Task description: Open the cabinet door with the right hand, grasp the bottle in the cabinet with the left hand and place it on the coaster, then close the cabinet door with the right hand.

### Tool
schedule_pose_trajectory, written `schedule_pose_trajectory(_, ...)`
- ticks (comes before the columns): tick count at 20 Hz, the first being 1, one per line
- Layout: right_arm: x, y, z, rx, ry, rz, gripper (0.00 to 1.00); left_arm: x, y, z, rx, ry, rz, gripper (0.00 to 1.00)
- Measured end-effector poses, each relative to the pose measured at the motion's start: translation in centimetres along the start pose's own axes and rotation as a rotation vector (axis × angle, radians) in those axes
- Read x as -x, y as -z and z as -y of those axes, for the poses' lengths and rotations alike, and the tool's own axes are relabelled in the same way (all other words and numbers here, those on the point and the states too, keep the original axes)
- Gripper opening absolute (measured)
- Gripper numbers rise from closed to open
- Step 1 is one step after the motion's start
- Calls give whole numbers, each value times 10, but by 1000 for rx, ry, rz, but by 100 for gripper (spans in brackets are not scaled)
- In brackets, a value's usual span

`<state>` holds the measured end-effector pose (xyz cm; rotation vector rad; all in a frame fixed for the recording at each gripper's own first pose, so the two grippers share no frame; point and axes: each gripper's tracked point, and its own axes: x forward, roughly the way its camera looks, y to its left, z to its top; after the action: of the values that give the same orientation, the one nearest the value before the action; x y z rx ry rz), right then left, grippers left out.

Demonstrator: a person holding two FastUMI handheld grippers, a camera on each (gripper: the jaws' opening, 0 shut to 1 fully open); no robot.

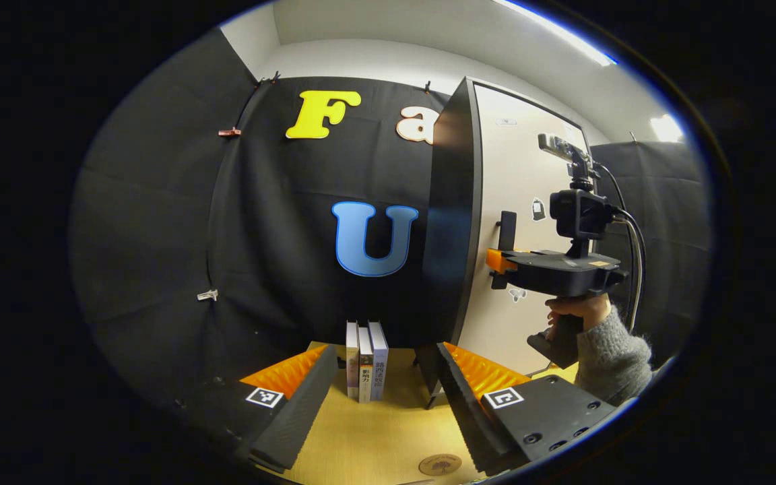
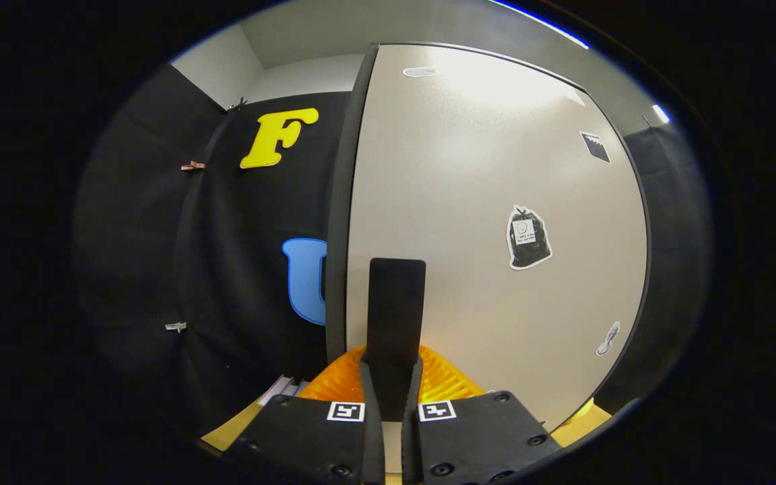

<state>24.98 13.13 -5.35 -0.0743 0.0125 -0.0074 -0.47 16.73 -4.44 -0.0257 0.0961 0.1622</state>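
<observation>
The right gripper (image 2: 391, 397) is clamped on the black door handle (image 2: 395, 316) of the closed cabinet door (image 2: 496, 202); opening is in hand, and next comes a pull. The left gripper (image 1: 381, 391) waits wide open, empty, above the table near the coaster (image 1: 440, 464). The bottle sits hidden inside.

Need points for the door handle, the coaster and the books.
door handle (image 2: 396, 316): right gripper view, middle of the dark bar, above the fingers.
coaster (image 1: 440, 465): left gripper view, centre of the round disc on the table.
books (image 1: 366, 362): left gripper view, spine of the middle book.
</observation>
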Motion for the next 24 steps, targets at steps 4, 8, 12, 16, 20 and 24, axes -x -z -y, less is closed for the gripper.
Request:
schedule_pose_trajectory(4,21,0,-1,-9,-37,-7,14,-4,-3,-1,-6,11,2,92)
schedule_pose_trajectory(8,46,-2,3,-19,-66,-14,14,-4,-8,0,-7,19,14,93)
schedule_pose_trajectory(12,69,-4,9,-18,-91,-26,14,-3,-12,1,-13,27,18,92)
schedule_pose_trajectory(16,94,-6,20,1,-108,-33,14,17,-9,20,-27,30,31,92)
schedule_pose_trajectory(20,123,-8,35,-3,-109,-38,14,22,-9,34,-34,68,35,92)
schedule_pose_trajectory(24,146,-9,52,-4,-96,-45,14,26,-7,60,-50,122,36,92)
